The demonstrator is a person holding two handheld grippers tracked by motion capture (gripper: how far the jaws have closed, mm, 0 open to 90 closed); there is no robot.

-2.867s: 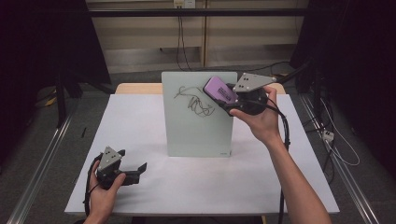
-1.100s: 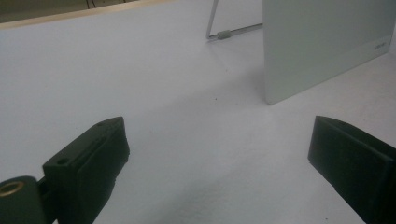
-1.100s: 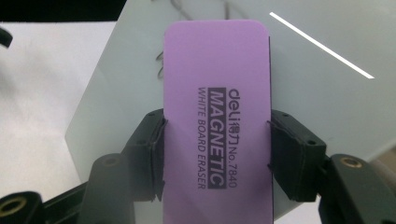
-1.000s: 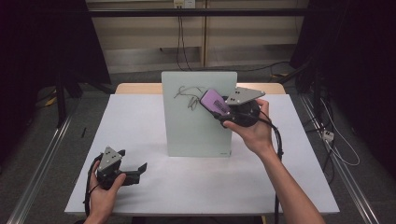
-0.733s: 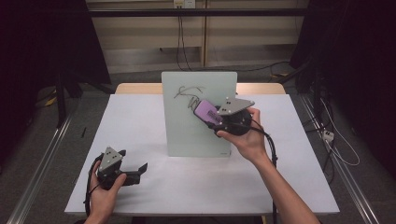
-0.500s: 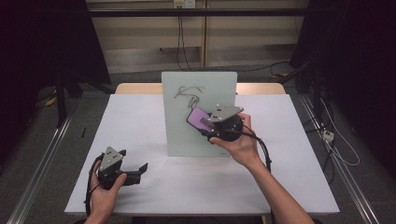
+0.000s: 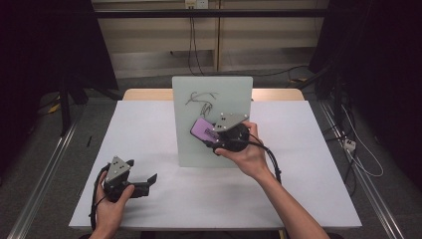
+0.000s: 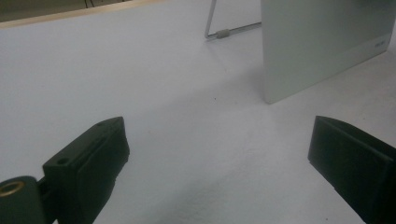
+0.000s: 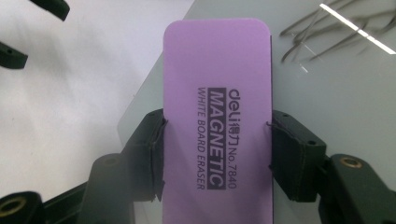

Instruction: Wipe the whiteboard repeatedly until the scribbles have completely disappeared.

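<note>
A small whiteboard [image 7: 211, 149] stands upright mid-table, with dark scribbles [image 7: 199, 99] near its top. My right gripper [image 7: 206, 135] is shut on a purple magnetic whiteboard eraser [image 7: 200, 129], held against the board's middle, below the scribbles. In the right gripper view the pads clamp the eraser [image 9: 217, 93] on both long sides in front of the board [image 9: 336, 102], with the scribbles [image 9: 327, 28] up to the right. Whether the eraser touches the board I cannot tell. My left gripper [image 7: 147, 180] rests open at the table's front left, and nothing lies between its jaws [image 8: 217, 144].
A white sheet covers the table [image 7: 308, 164]. The board's wire stand [image 8: 219, 32] sticks out behind it. Cables [image 7: 358, 154] lie on the floor to the right, and a metal rail [image 7: 45, 169] runs along the left.
My right gripper carried the eraser down and to the left, from the board's upper right edge to its middle. The left gripper stayed where it was.
</note>
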